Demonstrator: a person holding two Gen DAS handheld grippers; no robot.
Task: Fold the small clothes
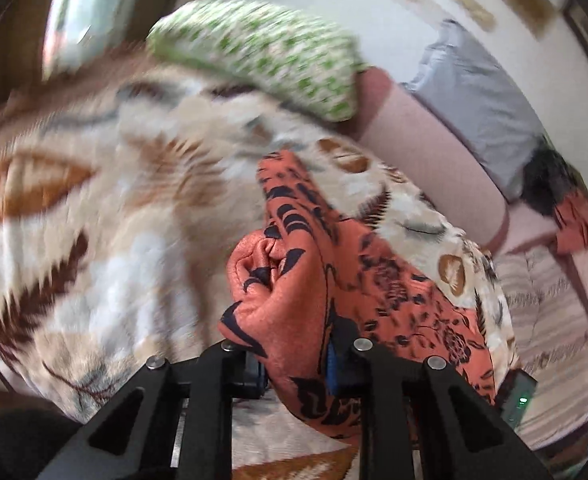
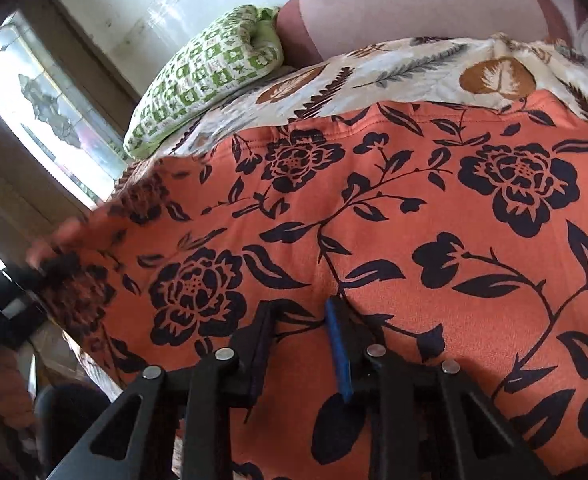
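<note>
Leaf-print bedspread (image 2: 434,68) carries the limp, light orange black-flowered cloth garment (image 2: 394,216), near edge pinched by left gripper (image 1: 294,364) and right gripper (image 2: 306,320); best held at hems.

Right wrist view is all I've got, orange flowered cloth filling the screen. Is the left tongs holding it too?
Observer: Yes. The left tongs are shut on a bunched fold of the orange floral garment.
Operator: Is the cloth flat over there?
Observer: No, it is crumpled at the grip, and a narrow strip runs away across the leaf-print bedcover.
Operator: Anything else on that side?
Observer: A grey cloth lies on a pinkish bolster past the bedcover's far edge.
Operator: And my own grip?
Observer: The right tongs are closed on a ridge of the garment.
</note>
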